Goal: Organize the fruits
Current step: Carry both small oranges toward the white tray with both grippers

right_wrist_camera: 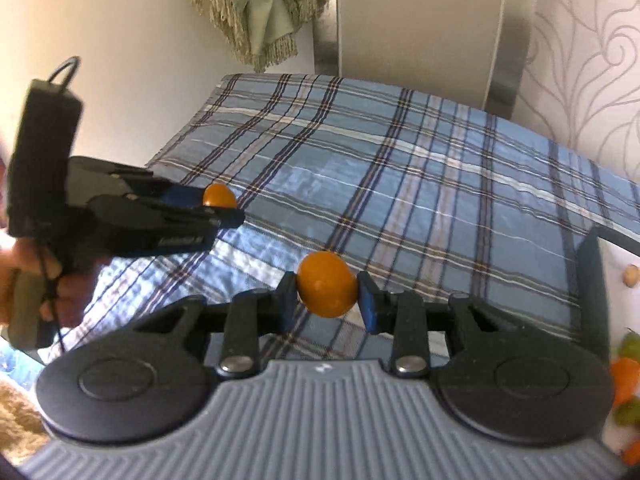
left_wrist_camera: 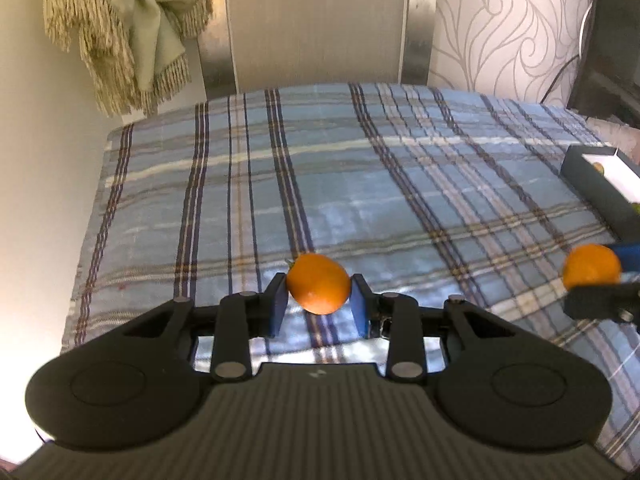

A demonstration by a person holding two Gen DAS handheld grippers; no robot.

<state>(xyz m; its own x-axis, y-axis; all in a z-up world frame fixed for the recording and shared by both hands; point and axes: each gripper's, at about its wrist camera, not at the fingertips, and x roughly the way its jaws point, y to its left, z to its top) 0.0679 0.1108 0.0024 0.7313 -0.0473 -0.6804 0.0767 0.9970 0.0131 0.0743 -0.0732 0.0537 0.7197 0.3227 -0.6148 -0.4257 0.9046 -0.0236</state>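
My left gripper (left_wrist_camera: 319, 294) is shut on a small orange fruit (left_wrist_camera: 319, 289) and holds it above the plaid cloth. It also shows in the right wrist view (right_wrist_camera: 218, 204) at the left, with its fruit (right_wrist_camera: 219, 196). My right gripper (right_wrist_camera: 327, 290) is shut on a second orange fruit (right_wrist_camera: 327, 284), also above the cloth; it shows at the right edge of the left wrist view (left_wrist_camera: 596, 276), with its fruit (left_wrist_camera: 591, 266). A dark box with a white inside (left_wrist_camera: 600, 188) sits at the right; in the right wrist view its wall (right_wrist_camera: 592, 292) stands close by, with orange and green fruits (right_wrist_camera: 626, 376) inside.
The blue plaid cloth (left_wrist_camera: 360, 184) covers the table up to the wall. A fringed green fabric (left_wrist_camera: 120, 28) hangs at the back left. A small pale piece (right_wrist_camera: 632, 276) lies in the box. A person's hand (right_wrist_camera: 24, 280) holds the left gripper's handle.
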